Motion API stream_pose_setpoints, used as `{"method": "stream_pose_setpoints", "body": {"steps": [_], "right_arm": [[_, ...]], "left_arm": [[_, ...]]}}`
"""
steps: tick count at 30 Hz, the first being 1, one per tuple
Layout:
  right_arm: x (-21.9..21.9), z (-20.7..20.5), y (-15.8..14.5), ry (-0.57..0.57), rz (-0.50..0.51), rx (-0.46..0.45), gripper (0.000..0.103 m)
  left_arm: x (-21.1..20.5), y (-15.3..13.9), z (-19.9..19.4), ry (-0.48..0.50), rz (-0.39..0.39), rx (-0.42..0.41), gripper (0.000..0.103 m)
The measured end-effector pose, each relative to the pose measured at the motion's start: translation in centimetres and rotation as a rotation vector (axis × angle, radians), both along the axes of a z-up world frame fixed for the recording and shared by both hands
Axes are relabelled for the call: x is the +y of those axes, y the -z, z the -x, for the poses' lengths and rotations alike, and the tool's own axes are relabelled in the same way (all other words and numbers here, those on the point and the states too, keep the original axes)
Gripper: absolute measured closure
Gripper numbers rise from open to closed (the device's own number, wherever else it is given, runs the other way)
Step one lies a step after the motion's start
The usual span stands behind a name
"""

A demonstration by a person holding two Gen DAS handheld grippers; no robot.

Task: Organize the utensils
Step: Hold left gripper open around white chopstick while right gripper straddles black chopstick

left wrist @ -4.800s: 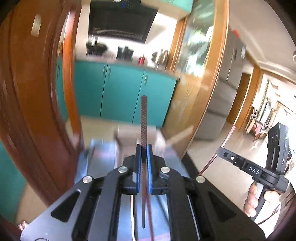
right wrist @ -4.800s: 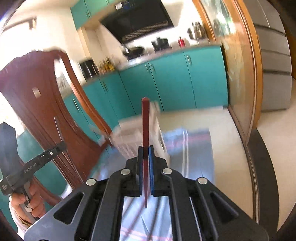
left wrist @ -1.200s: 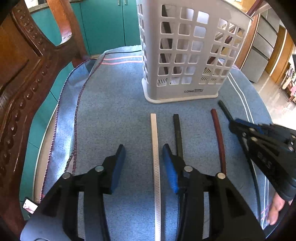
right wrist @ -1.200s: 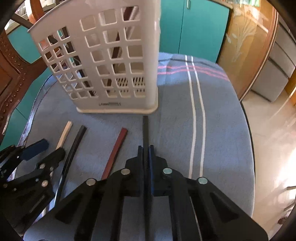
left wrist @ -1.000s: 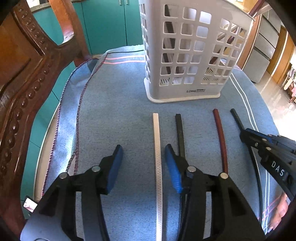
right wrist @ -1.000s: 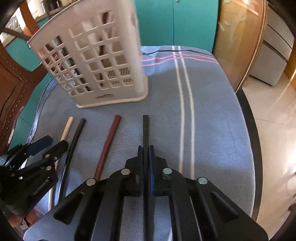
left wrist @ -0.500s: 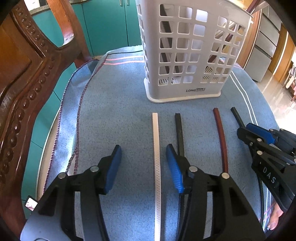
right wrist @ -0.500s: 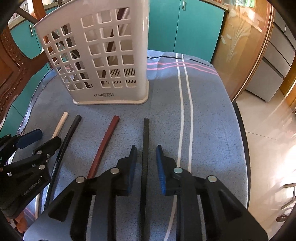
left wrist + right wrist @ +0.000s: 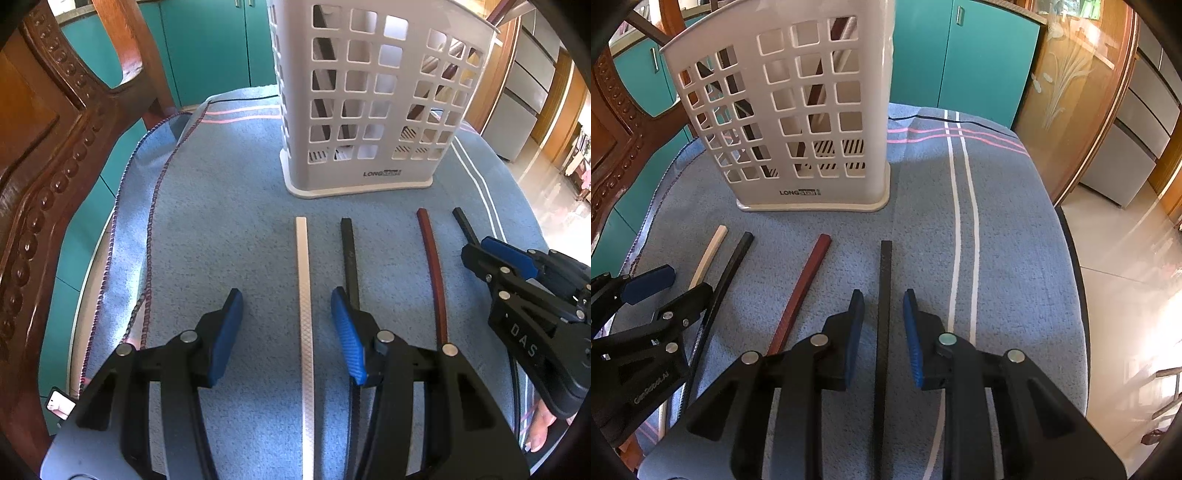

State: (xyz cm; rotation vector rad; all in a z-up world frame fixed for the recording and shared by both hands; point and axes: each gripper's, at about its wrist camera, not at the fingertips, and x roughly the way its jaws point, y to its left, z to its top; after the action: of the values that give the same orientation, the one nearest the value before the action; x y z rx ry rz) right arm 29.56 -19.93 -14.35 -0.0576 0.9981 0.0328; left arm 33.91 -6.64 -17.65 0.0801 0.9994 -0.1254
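Several chopsticks lie side by side on the blue cloth in front of a white slotted utensil basket (image 9: 373, 110), which shows in the right wrist view too (image 9: 798, 122) and holds a few dark sticks. My left gripper (image 9: 286, 314) is open, its jaws either side of the white chopstick (image 9: 304, 295). A black chopstick (image 9: 349, 251) and a red-brown chopstick (image 9: 432, 258) lie to its right. My right gripper (image 9: 884, 314) is open, its jaws either side of the far-right black chopstick (image 9: 884, 295). The red-brown chopstick (image 9: 801, 291) lies to its left.
A blue striped cloth (image 9: 997, 221) covers the round table. A carved wooden chair back (image 9: 44, 147) stands close on the left. Teal cabinets (image 9: 979, 55) are behind. The table edge (image 9: 1075, 277) drops to a tiled floor on the right.
My right gripper has opened and let go of the far-right black chopstick, which now lies on the cloth. My left gripper stays open over the white chopstick.
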Motion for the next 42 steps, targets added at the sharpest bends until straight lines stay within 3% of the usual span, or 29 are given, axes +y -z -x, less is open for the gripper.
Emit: {"method": "stream_pose_setpoints", "body": {"steps": [11, 16, 37, 42], "right_arm": [[0.2, 0.3, 0.0, -0.006, 0.008, -0.005, 0.078], [0.4, 0.3, 0.0, -0.014, 0.01, -0.003, 0.079], [0.7, 0.8, -0.1, -0.019, 0.018, -0.013, 0.079], [0.9, 0.7, -0.1, -0.022, 0.015, -0.013, 0.079]], "left_arm": [[-0.1, 0.1, 0.0, 0.003, -0.004, -0.003, 0.052], [-0.9, -0.1, 0.3, 0.041, -0.005, -0.009, 0.069], [-0.4, -0.1, 0.2, 0.032, -0.022, -0.016, 0.062], [-1.1, -0.2, 0.5, 0.068, -0.017, -0.018, 0.079]]}}
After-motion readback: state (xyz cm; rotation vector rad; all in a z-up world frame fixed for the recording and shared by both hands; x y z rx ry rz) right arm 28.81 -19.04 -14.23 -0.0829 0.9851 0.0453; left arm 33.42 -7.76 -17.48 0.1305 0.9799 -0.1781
